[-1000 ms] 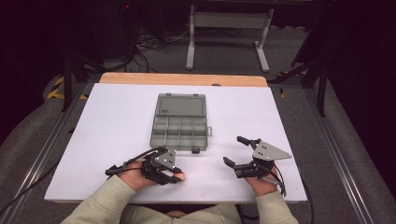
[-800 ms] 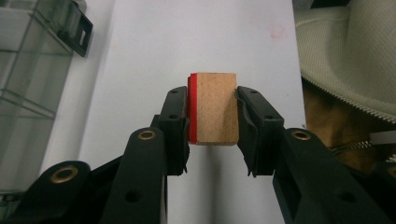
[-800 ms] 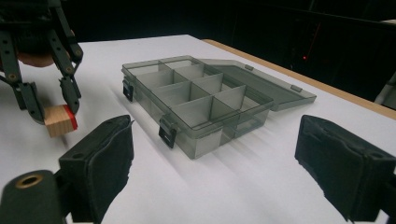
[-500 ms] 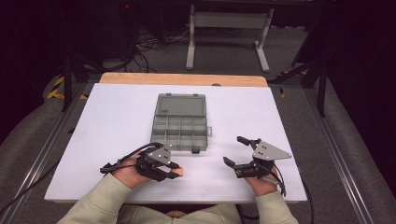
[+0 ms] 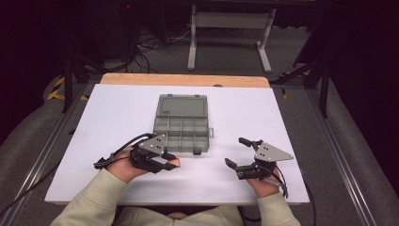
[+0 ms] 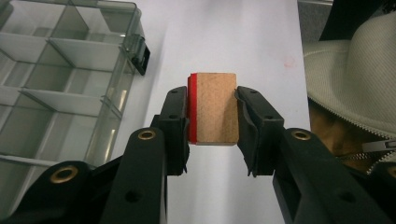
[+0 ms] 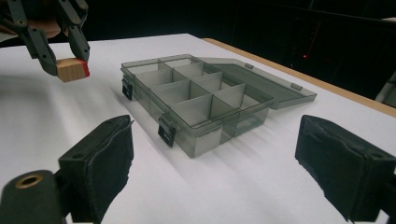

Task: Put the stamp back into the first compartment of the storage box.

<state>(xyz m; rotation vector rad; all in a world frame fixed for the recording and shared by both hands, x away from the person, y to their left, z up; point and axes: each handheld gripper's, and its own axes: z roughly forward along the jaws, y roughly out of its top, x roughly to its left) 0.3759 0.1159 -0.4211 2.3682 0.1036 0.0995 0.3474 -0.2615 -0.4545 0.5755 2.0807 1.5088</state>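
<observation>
My left gripper is shut on a small wooden block with one red face, its jaws pressing on two opposite sides. The block hangs a little above the white table, just in front of the near left corner of the box. A grey see-through compartment box lies in the middle of the table with its lid folded open toward the far side. Its compartments look empty. My right gripper rests near the front right of the table, open, with nothing between its jaws, pointing toward the box.
The white table top has a wooden strip along its far edge. Two black latches stick out from the box's near wall. A metal stand and cables lie on the floor behind. A light sleeve is near the block.
My left hand has risen from the table with the block in its jaws and drifted slightly to the left. The right gripper and the box have stayed put.
</observation>
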